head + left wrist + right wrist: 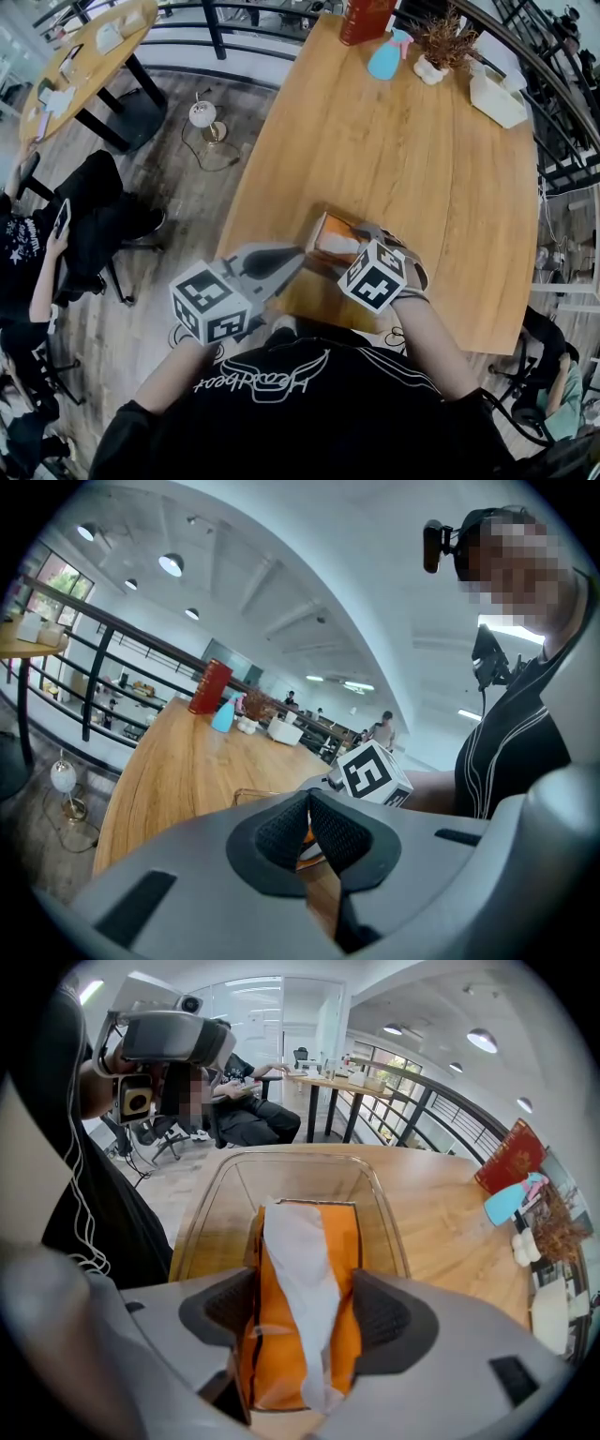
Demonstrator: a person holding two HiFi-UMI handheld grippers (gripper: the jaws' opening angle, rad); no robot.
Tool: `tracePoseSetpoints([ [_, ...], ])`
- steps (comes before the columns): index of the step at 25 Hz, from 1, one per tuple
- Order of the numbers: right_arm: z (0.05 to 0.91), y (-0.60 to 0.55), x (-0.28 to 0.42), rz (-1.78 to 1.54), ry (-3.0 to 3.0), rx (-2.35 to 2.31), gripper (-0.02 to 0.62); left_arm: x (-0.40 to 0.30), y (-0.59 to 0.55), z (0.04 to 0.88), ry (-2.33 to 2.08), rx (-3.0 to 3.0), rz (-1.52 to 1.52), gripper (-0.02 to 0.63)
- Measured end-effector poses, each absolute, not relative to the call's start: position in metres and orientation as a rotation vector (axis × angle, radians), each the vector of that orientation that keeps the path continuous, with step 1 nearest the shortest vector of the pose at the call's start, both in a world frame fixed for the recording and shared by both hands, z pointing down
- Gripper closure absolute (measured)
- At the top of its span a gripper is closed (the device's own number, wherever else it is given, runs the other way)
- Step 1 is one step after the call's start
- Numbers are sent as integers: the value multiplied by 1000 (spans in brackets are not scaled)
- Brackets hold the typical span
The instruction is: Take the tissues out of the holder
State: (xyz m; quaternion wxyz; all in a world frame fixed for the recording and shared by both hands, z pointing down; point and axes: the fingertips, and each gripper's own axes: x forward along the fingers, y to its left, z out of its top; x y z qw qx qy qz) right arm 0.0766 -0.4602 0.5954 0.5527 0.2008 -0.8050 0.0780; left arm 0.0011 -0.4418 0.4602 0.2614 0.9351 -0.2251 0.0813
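A clear acrylic tissue holder [320,228] stands near the front edge of the wooden table [403,159]. In it sits an orange tissue pack [335,246] with a white tissue sticking out of its top [298,1269]. My right gripper [305,1312] has a pad on each side of the orange pack [272,1344] and is shut on it, with the holder's rim [291,1152] just beyond. My left gripper [298,255] is at the holder's left wall. In the left gripper view its pads [281,832] meet on the holder's rim [255,793], with orange showing behind them.
At the table's far end stand a red box [366,19], a blue spray bottle [387,56], a small potted dried plant [441,42] and a white box [497,94]. A railing runs behind. On the left a person [56,234] sits by a round table [84,56].
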Motion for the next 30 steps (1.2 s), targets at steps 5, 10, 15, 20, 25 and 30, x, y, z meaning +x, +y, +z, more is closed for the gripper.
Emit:
tracePoseSetpoints([
  [5, 595, -459, 76, 183, -1903, 483, 287, -3, -438, 461, -612, 2521, 226, 591],
  [10, 592, -459, 75, 168, -1910, 488, 313, -6, -436, 462, -614, 2509, 233, 591],
  [15, 590, -456, 75, 157, -1920, 495, 357, -3, -432, 462, -601, 2513, 242, 591],
  [20, 589, -455, 75, 129, -1919, 515, 379, -7, -429, 463, -604, 2513, 246, 591],
  [25, 588, -452, 75, 119, -1923, 534, 394, -10, -424, 463, -613, 2503, 252, 591],
  [30, 587, -451, 76, 102, -1922, 552, 400, -14, -418, 461, -612, 2512, 257, 591],
])
